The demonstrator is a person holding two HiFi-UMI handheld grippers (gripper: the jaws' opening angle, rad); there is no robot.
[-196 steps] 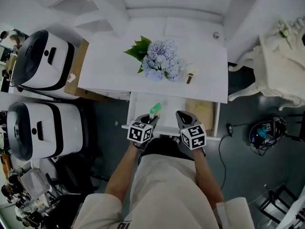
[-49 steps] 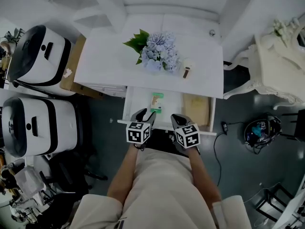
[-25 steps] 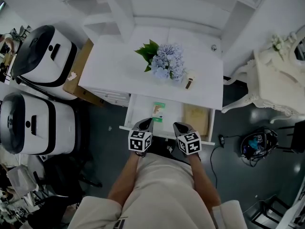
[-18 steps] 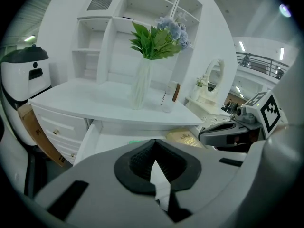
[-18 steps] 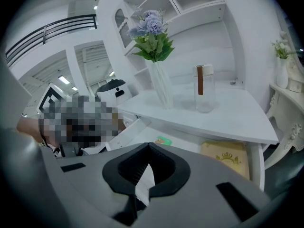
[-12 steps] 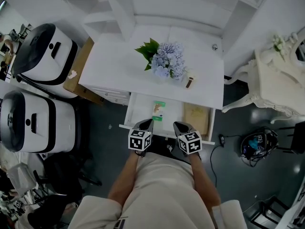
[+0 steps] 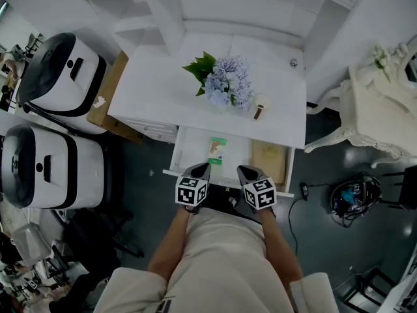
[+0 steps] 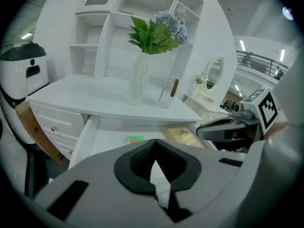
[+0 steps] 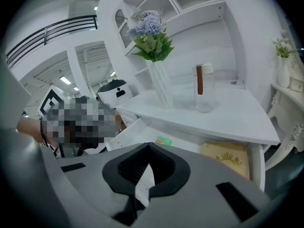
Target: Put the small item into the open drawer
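The left gripper (image 7: 199,168) is presenting clenched, empty jaws at the front edge of the open drawer (image 7: 191,150). The right gripper (image 7: 245,171), just beside it, is doing likewise. Just ahead of the left jaws, the small green item (image 7: 216,150) is lying flat inside the drawer. Ahead of the right jaws, a gold-printed box (image 7: 270,158) is lying in the same drawer. Beyond both, the table (image 7: 153,90) is carrying a vase of flowers (image 7: 223,83) and a small bottle (image 7: 260,108).

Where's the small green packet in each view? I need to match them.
Head view: green packet lies in the open drawer, left of the tan box.
Left gripper view: green packet just above the jaws.
Right gripper view: green packet just above the jaws.
Shared landmark: the tan box to its right.
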